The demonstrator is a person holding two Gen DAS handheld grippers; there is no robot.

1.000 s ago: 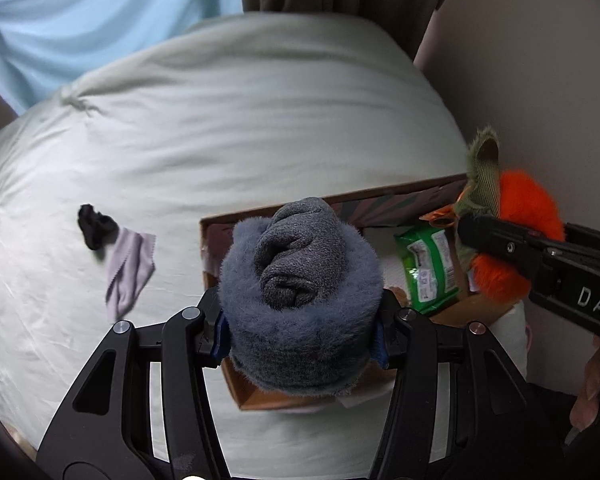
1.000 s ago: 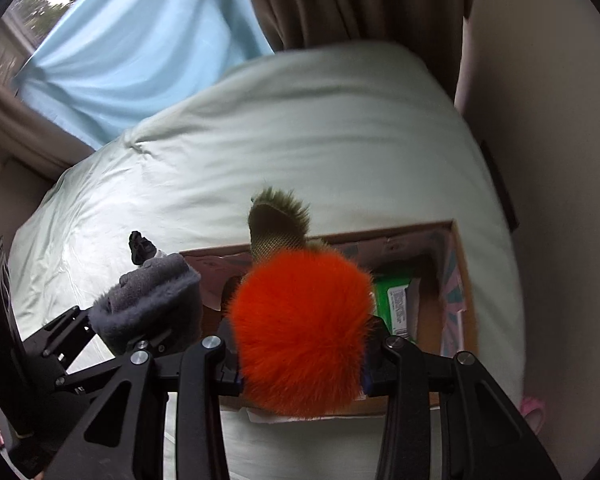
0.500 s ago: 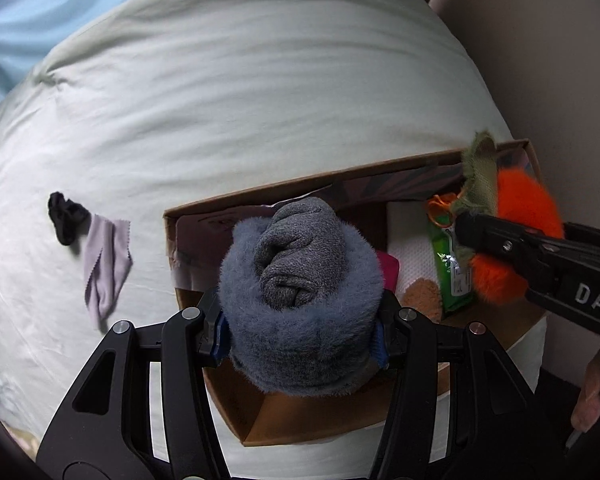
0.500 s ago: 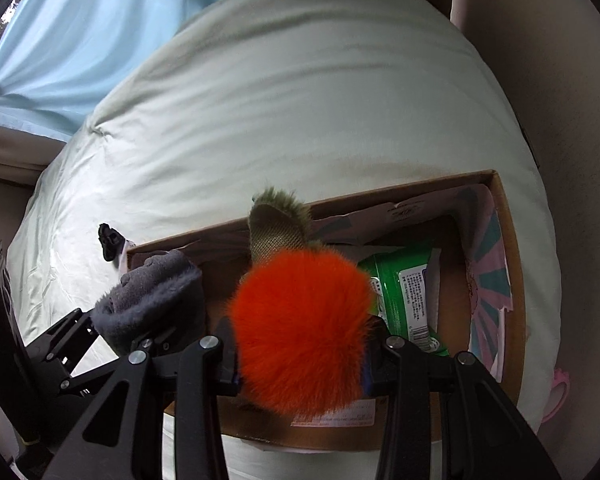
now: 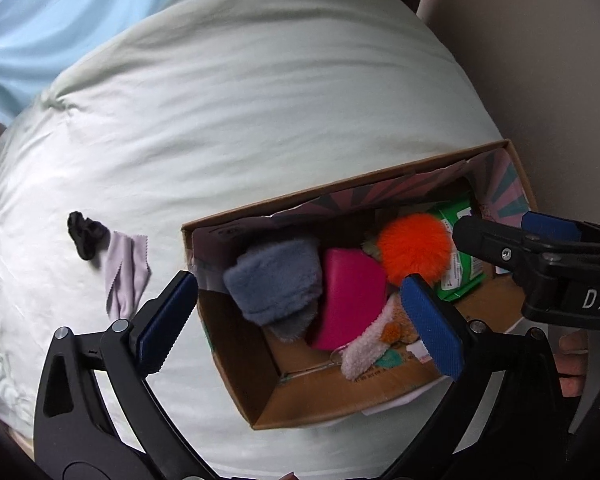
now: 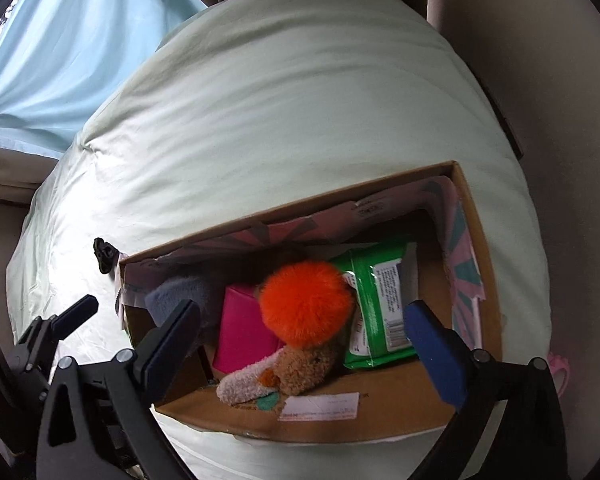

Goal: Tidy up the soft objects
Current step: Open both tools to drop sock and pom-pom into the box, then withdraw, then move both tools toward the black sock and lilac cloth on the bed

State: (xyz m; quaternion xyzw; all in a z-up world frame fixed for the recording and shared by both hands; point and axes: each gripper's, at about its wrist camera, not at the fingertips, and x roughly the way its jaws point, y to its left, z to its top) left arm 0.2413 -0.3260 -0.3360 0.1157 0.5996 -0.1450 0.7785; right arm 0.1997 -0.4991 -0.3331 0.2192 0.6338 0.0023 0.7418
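Observation:
An open cardboard box [image 5: 236, 380] [image 6: 480, 248] sits on the pale green bed. Inside lie the grey fuzzy sock bundle [image 5: 274, 280] [image 6: 176, 294], the orange pompom toy [image 5: 414, 250] [image 6: 306, 302], a pink pouch [image 5: 350, 296] [image 6: 242, 334], a green packet [image 5: 460, 268] [image 6: 376, 312], a pink fuzzy sock [image 5: 364, 350] [image 6: 246, 384] and a brown plush [image 6: 306, 364]. My left gripper [image 5: 300, 322] is open and empty above the box's left half. My right gripper [image 6: 306, 348] is open and empty above the box; it shows in the left wrist view [image 5: 512, 248].
A black scrunchie [image 5: 86, 234] [image 6: 103, 254] and a lilac cloth [image 5: 126, 274] lie on the bed [image 5: 260, 100] left of the box. A beige wall [image 5: 540, 60] runs along the right. Blue and brown curtains hang behind the bed.
Both grippers opened. The grey sock bundle and the orange pompom toy dropped from the fingers into the box. Both grippers moved closer over the box.

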